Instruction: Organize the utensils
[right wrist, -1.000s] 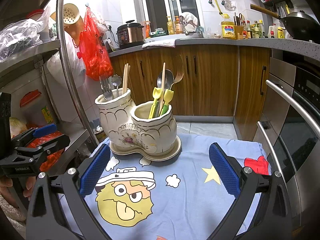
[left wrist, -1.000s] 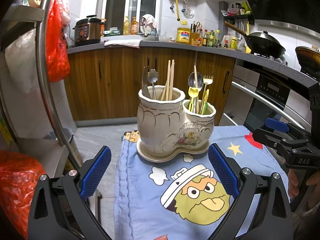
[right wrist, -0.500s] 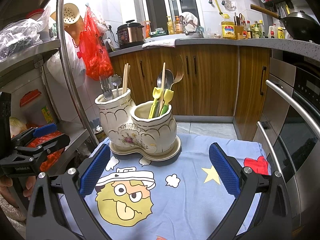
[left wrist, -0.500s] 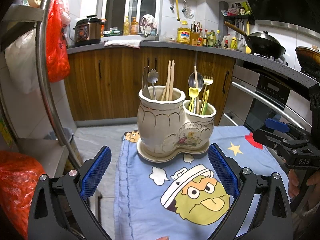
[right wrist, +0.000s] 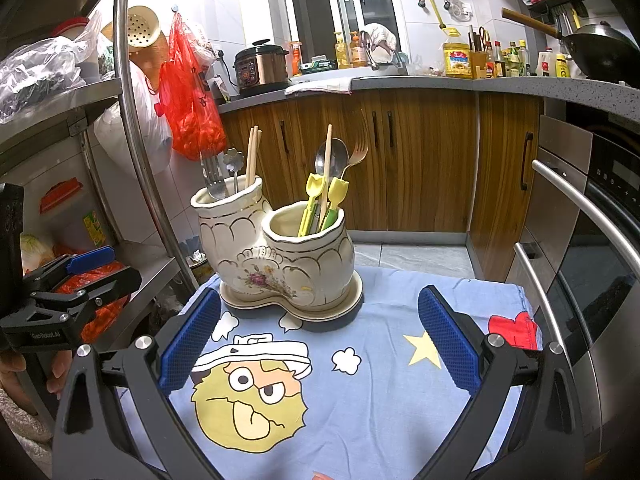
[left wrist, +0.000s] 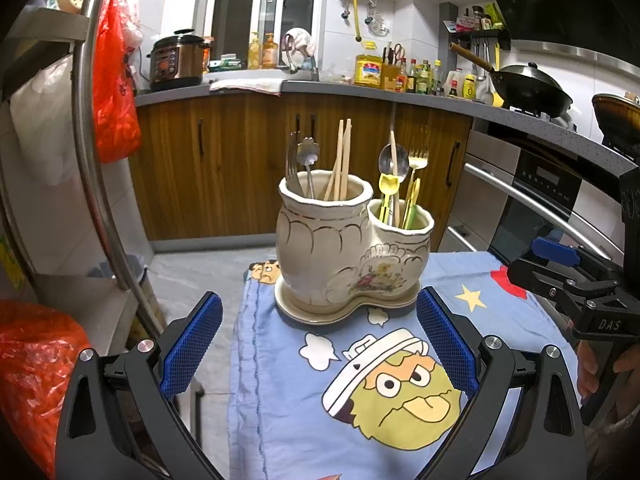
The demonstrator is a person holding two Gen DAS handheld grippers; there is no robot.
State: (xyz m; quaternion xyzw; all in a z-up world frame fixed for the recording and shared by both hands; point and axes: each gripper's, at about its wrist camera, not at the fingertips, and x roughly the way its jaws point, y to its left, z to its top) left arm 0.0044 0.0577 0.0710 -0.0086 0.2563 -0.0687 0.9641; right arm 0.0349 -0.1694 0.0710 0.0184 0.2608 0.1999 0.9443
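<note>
A cream ceramic two-pot utensil holder point(left wrist: 348, 248) point(right wrist: 276, 256) stands on a blue cartoon cloth point(left wrist: 360, 380) point(right wrist: 360, 380). Its taller pot holds a silver fork, a flower-handled spoon point(left wrist: 308, 156) and wooden chopsticks point(left wrist: 342, 156) point(right wrist: 252, 156). The shorter pot holds a spoon point(left wrist: 392, 164) point(right wrist: 332, 156), a gold fork point(left wrist: 418, 160), one chopstick and yellow-green utensils point(right wrist: 320, 204). My left gripper point(left wrist: 318, 344) is open, short of the holder. My right gripper point(right wrist: 320, 340) is open too, with nothing between its fingers. Each gripper also shows in the other's view, at the side edge.
A steel shelf rack point(left wrist: 88, 120) point(right wrist: 128, 80) with red bags point(left wrist: 116, 80) stands to the left. An oven point(right wrist: 592, 240) with bar handles is on the right. Wooden cabinets point(left wrist: 240, 168) and a cluttered counter run behind. A hand point(right wrist: 24, 368) holds the other gripper.
</note>
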